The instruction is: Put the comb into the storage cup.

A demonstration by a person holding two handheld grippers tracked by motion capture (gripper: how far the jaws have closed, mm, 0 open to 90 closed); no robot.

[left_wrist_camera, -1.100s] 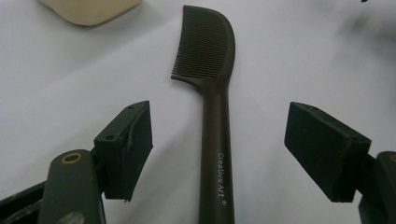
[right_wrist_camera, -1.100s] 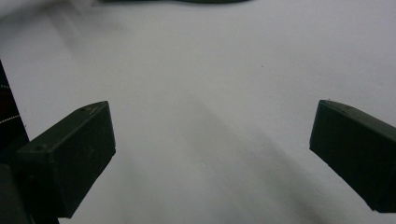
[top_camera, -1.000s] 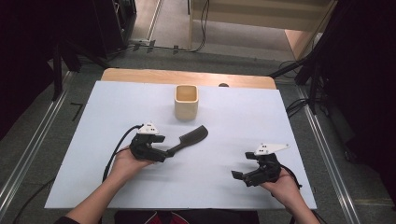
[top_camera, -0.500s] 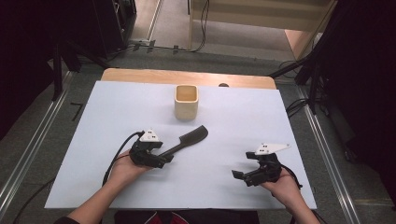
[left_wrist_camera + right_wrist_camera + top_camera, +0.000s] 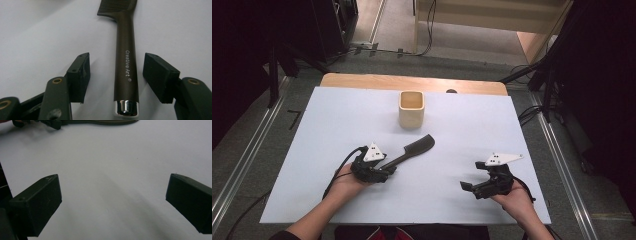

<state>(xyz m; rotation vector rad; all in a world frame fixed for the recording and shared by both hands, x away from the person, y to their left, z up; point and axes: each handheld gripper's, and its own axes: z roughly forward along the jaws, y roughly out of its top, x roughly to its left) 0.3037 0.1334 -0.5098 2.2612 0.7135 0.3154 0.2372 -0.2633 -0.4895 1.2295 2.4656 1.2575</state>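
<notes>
At about seven o'clock on the white table (image 5: 337, 125), we have brought the left gripper (image 5: 384, 171) down and forward along the comb (image 5: 412, 151) since a second ago — then it sat a little farther up the sheet, beside the handle; now the fingers (image 5: 80, 75) straddle it. In the left gripper view the dark handle, lettered "Creative Art", runs up between the two pads toward twelve o'clock, its chrome end cap nearest us and its teeth at the far end. The fingers are spread, with a gap on each side of the handle — nothing gripped yet. The comb lies flat near the table's middle, its toothed head pointing to about one o'clock, toward the wooden cup (image 5: 411, 109) that stands farther off at twelve.

Our right gripper (image 5: 469, 187) has kept its place at five o'clock, fingers wide apart over bare table. We judge the approach done: closing on the handle comes next.
</notes>
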